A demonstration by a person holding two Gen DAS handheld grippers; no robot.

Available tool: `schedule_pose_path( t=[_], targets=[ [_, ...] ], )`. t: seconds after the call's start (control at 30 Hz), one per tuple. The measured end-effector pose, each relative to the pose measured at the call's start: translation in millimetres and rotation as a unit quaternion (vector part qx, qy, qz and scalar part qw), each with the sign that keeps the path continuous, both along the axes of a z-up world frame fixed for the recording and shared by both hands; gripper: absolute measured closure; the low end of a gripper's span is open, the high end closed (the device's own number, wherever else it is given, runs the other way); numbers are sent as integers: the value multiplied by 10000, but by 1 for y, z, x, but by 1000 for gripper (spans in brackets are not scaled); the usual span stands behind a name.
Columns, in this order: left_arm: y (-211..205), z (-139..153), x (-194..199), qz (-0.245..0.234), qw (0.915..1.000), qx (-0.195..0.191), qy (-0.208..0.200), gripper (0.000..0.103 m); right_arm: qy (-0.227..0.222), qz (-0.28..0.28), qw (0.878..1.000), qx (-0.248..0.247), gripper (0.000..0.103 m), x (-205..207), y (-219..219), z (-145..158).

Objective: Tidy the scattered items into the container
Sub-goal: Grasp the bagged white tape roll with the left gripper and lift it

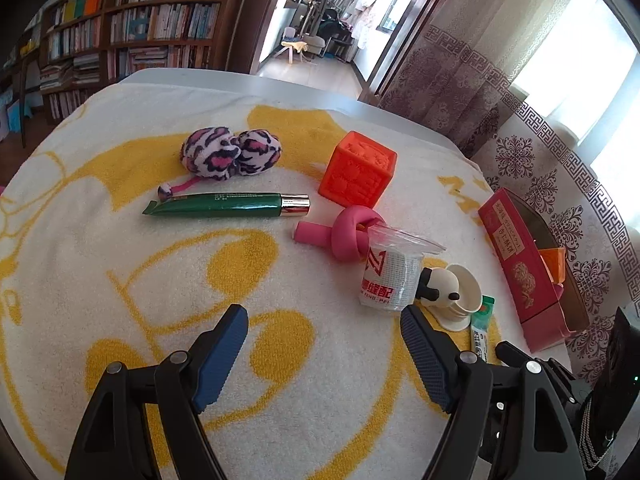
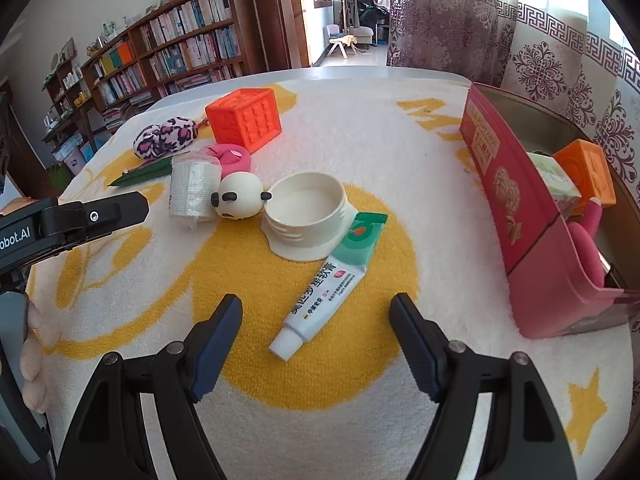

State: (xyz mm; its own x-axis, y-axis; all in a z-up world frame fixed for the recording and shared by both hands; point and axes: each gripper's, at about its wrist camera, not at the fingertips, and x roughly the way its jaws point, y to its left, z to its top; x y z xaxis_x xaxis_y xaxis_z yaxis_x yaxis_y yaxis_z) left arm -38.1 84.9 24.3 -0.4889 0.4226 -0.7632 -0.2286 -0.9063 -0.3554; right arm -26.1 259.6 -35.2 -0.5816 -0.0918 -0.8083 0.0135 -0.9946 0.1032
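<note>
The right tool [image 2: 316,340] gapes wide above the ointment tube [image 2: 326,282], which lies flat beside the bowl [image 2: 304,216]. We judge it light and soft; pinch mid-body.

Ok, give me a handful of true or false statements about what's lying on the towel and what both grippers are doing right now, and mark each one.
1. The right gripper is open, with the white ointment tube lying on the towel between its fingers. True.
2. The left gripper is shut on the green tube. False: it is open and holds nothing; the green tube lies farther off on the towel.
3. An orange cube already sits inside the red container. True.
4. The cream bowl lies upside down. False: it stands upright with its opening facing up.
5. The leopard-print plush is in the container. False: it lies on the towel.
</note>
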Motion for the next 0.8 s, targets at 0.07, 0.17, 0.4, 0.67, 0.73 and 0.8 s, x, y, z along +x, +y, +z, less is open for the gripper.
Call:
schedule_pose_path(
  t=[0.07,0.17,0.4,0.67,0.73,0.8],
  targets=[
    [10,2,-2,-87,9999,48,-17,23,23,-5,9999,-105,24,1,3,0],
    [24,4,-6,-164,9998,95,0,23,48,-10,9997,-222,24,2,5,1],
    [40,-1,-24,64,10000,14,4,23,91,-13,9990,-434,23,3,10,2],
    [45,-11,-34,92,10000,-12,-9,56,119,8,9984,-551,23,4,13,1],
    [41,-17,-34,80,9999,91,-90,65,119,9,9985,-542,23,4,13,1],
    [38,-18,-32,56,9998,170,-134,65,121,8,9984,-551,23,4,13,1]
  ],
)
